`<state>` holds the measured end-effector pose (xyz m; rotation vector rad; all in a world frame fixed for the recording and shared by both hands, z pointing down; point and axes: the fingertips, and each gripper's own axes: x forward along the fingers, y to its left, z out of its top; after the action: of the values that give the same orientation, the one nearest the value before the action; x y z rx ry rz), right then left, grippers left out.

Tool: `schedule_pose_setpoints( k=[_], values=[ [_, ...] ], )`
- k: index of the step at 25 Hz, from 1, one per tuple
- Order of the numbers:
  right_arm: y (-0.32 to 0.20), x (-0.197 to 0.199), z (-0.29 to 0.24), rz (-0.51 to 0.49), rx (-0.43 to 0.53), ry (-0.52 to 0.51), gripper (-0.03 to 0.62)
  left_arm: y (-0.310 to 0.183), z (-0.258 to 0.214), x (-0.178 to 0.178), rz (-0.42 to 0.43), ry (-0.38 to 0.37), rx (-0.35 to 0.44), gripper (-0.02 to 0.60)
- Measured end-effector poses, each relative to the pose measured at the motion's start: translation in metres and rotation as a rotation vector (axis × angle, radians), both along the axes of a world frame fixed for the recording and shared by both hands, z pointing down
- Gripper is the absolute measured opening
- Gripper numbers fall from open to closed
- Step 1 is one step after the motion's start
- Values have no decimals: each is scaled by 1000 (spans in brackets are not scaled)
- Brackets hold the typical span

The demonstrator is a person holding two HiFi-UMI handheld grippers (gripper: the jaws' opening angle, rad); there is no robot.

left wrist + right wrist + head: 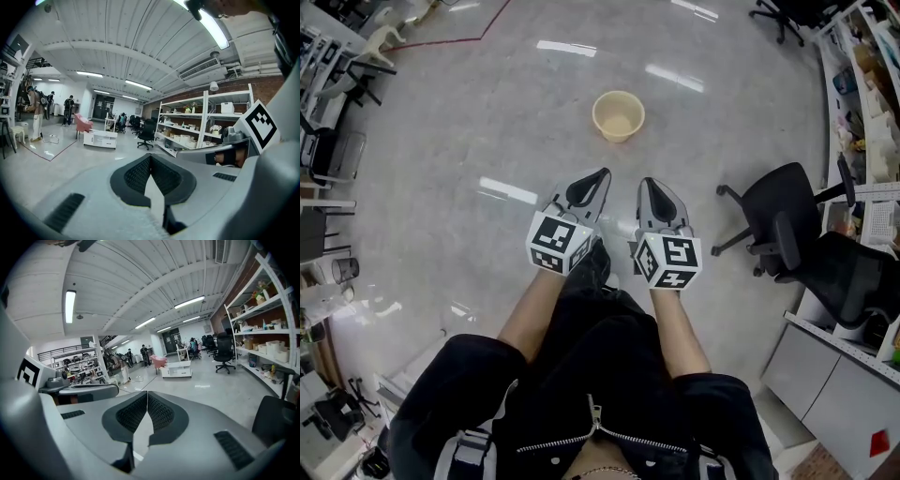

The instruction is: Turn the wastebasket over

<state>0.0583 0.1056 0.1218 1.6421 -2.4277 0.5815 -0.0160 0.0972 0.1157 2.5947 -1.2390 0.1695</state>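
On the glossy grey floor, a round cream plastic wastebasket stands mouth-up, well beyond both empty, pressed-together grippers, left gripper and right gripper about equally near.

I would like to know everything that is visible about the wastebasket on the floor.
The wastebasket is a round, cream-coloured tub that looks like smooth plastic, with a slightly thicker rim. It stands upright on the glossy grey floor with its open mouth up, not yet turned over. Its inside looks empty. Nothing touches it except the floor, and only the head view shows it.
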Motion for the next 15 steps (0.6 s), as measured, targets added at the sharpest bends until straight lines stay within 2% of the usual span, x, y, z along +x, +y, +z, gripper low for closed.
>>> schedule_pose_setpoints(
  k=[8, 15],
  values=[
    [-57, -21, 6, -1, -19, 31, 11, -58, 11, -19, 10, 29, -22, 5],
    [-95, -23, 2, 32, -6, 49, 11, -102, 14, -31, 30, 43, -18, 5]
  ],
)
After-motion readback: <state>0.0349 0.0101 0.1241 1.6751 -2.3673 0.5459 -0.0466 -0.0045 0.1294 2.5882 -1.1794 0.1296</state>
